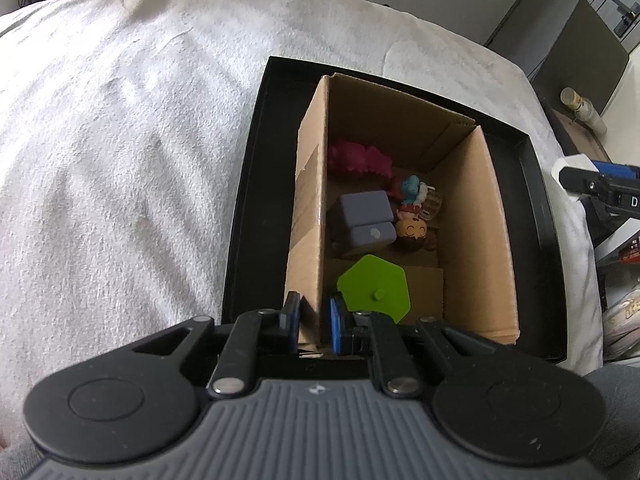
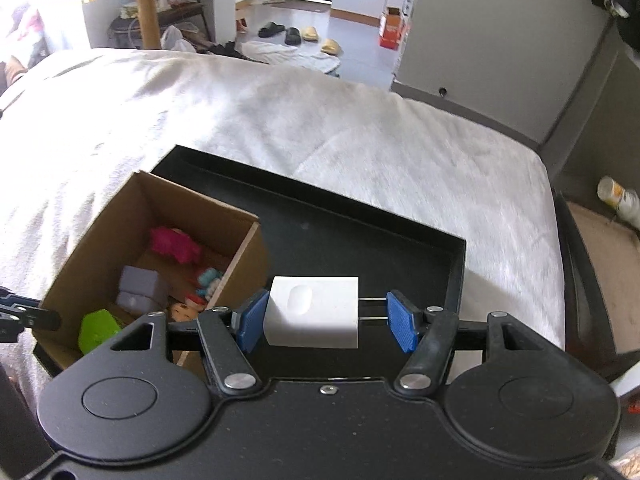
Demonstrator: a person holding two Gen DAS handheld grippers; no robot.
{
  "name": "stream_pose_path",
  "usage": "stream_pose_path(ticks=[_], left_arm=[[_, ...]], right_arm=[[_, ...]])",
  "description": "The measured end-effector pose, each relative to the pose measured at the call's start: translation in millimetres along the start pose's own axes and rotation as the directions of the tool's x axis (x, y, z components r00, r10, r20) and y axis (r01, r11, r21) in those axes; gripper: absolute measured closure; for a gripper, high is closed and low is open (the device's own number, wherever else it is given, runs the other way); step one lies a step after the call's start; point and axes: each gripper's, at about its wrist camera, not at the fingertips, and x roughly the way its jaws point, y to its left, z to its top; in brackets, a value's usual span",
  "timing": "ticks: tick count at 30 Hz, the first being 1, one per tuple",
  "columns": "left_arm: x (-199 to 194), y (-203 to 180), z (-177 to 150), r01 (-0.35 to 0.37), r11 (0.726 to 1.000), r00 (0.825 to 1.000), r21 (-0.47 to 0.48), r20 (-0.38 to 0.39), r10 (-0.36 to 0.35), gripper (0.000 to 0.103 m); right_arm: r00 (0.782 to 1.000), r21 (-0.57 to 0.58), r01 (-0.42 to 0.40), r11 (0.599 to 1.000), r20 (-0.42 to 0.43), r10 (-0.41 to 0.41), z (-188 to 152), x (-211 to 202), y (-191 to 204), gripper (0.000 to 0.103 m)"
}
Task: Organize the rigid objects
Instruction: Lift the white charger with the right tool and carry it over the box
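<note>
Between the right gripper's (image 2: 326, 320) blue pads sits a white plastic plug adapter (image 2: 314, 312), clamped body-to-prongs above the black tray (image 2: 360, 236). The left gripper (image 1: 314, 320) pinches the brown cardboard box's (image 1: 480, 240) wall.

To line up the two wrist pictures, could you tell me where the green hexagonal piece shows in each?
Left wrist: green hexagonal piece, lower centre, in the cardboard box.
Right wrist: green hexagonal piece, lower left, near box corner.
Shared landmark: the grey block beyond it.
</note>
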Motion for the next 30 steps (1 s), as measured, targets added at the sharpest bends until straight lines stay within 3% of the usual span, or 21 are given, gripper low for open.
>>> stream_pose_path(ticks=[12, 30], left_arm=[[0.6, 8.0, 0.1, 0.036, 0.999, 0.999, -0.021, 0.002, -0.035, 0.090], [2.8, 16.9, 0.8, 0.078, 0.996, 0.997, -0.050, -0.009, -0.078, 0.091]], right_arm=[[0.999, -0.060, -0.035, 0.998, 0.020, 0.036, 17.6, -0.2, 39.5, 0.041], [0.999, -0.202, -0.045, 0.978, -0.023, 0.041, 28.8, 23.5, 99.5, 0.041]])
